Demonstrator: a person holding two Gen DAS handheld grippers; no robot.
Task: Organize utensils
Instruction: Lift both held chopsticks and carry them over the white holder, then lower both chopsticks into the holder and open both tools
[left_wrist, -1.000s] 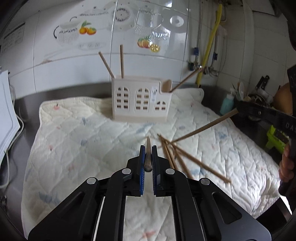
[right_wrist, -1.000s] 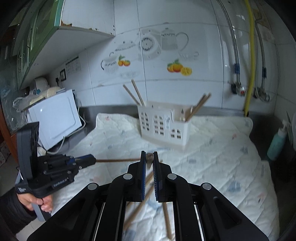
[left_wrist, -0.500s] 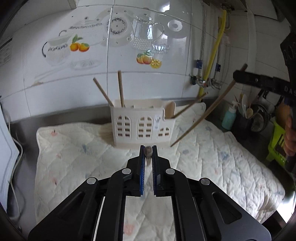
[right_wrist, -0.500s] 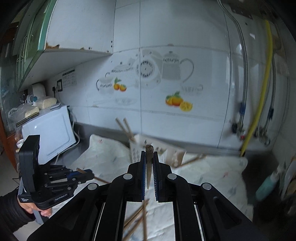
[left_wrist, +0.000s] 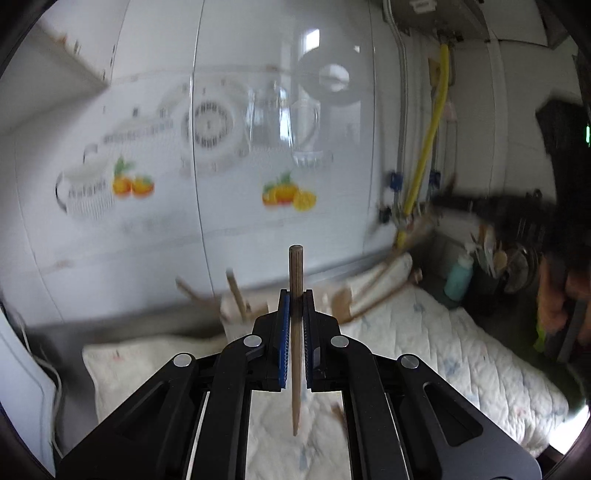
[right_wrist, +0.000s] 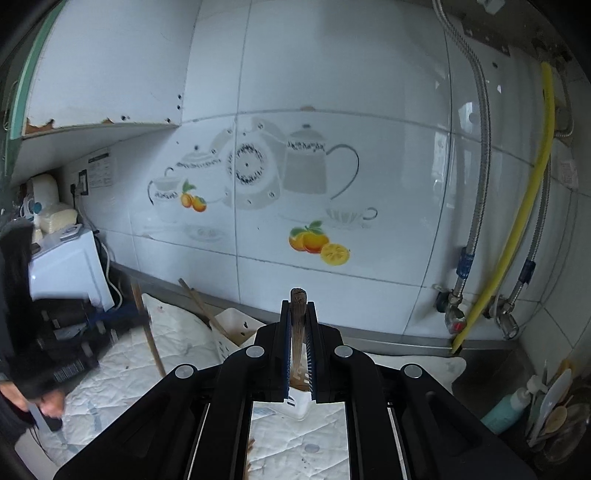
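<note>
My left gripper (left_wrist: 295, 295) is shut on a brown chopstick (left_wrist: 296, 332) held upright, its tip hanging above the quilted mat (left_wrist: 443, 350). My right gripper (right_wrist: 298, 306) is shut on another brown chopstick (right_wrist: 297, 332), also upright, whose lower end reaches the white utensil holder (right_wrist: 236, 328). The holder shows blurred in the left wrist view (left_wrist: 236, 317), mostly hidden behind the gripper, with chopsticks (left_wrist: 236, 291) sticking out. In the right wrist view the left gripper (right_wrist: 122, 317) appears at the left with its chopstick (right_wrist: 147, 328).
A white microwave (right_wrist: 70, 266) stands at the left. Hoses and a yellow pipe (right_wrist: 517, 229) run down the tiled wall at the right. A teal bottle (right_wrist: 506, 410) and a cup of wooden spoons (right_wrist: 557, 417) stand at the far right. Loose chopsticks (left_wrist: 340, 413) lie on the mat.
Both grippers have risen and tilted up toward the wall, turning their chopsticks upright. The right gripper has moved closer over the holder. The left view is motion-blurred.
</note>
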